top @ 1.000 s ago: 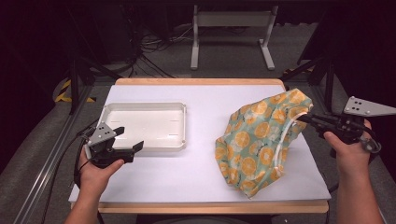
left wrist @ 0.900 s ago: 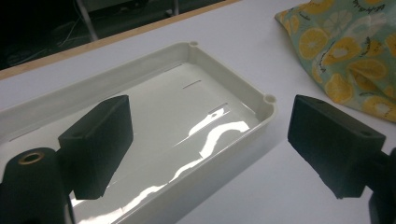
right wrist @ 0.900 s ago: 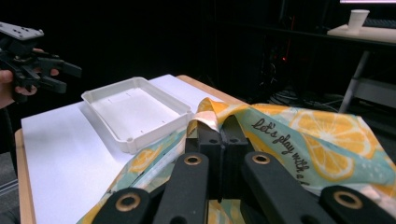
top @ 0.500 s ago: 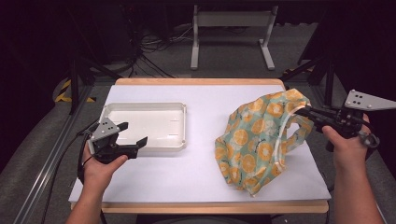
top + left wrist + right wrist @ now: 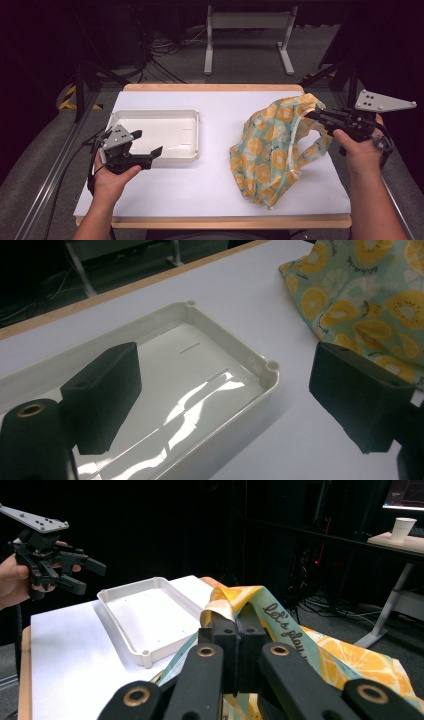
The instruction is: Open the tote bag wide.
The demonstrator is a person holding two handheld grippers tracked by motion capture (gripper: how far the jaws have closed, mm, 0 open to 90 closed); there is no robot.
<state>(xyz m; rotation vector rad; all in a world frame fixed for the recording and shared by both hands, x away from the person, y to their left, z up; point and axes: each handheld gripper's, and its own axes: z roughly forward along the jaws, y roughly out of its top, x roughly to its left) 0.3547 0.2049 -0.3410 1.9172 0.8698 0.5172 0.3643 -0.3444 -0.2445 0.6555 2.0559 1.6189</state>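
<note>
On the left, the left gripper hovers over the near right corner of the shallow white plastic tray. Its jaws stand wide apart with nothing between them; in the left gripper view one black pad hangs above the tray's glossy floor and the other above the white tabletop just outside the tray's rim. The tray holds nothing.

Past a stretch of bare table lies the task's thing, a teal cloth tote bag printed with orange slices. It slumps in a crumpled mound on the right half of the table, well apart from the tray, its upper edge drawn up toward the right gripper.

That gripper's jaws are fully closed on the bag's teal-and-yellow fabric strap. In the right gripper view the strap loops over the top of the pinched pads, its printed lettering running down the far side, and the cloth emerges again below them.

The step in hand looks like lifting the bag by this strap, perhaps to open it or to carry it toward the tray. To do it well, the right jaws should keep their pinch firm, since thin fabric slips easily, and the lift should be smooth so the body of the bag unfolds rather than drags across the table. The free left jaws are well set to come across and catch the opposite rim or second handle, which would hold the mouth open.
</note>
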